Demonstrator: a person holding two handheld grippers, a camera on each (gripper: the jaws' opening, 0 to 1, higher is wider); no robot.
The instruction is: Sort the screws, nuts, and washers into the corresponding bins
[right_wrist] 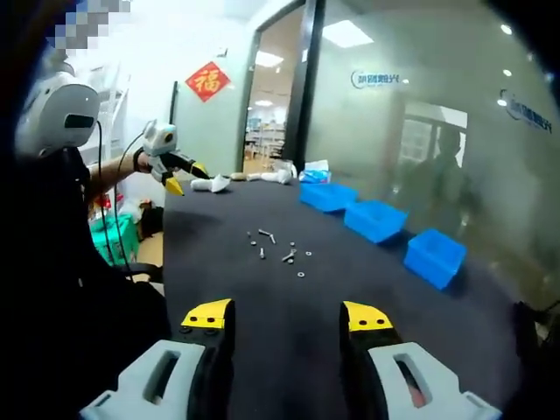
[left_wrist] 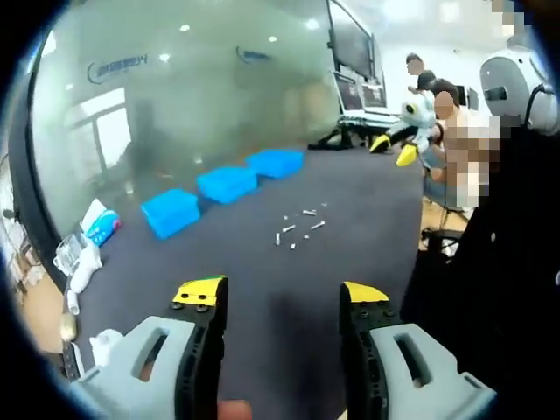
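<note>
On dark table (left_wrist: 350, 192): three blue bins (left_wrist: 227, 184), contents unseen | hardware (left_wrist: 297, 229) loose | both jaws wide

Surface: dark table (left_wrist: 262, 289)
Ahead of jaws: scattered screws, nuts, washers (left_wrist: 299, 226)
Beyond: three blue bins (left_wrist: 226, 184) in a row

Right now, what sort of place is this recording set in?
Probably an office or lab workspace: a frosted glass wall with logos, monitors on stands, and a dark table holding three blue bins and scattered hardware.
</note>
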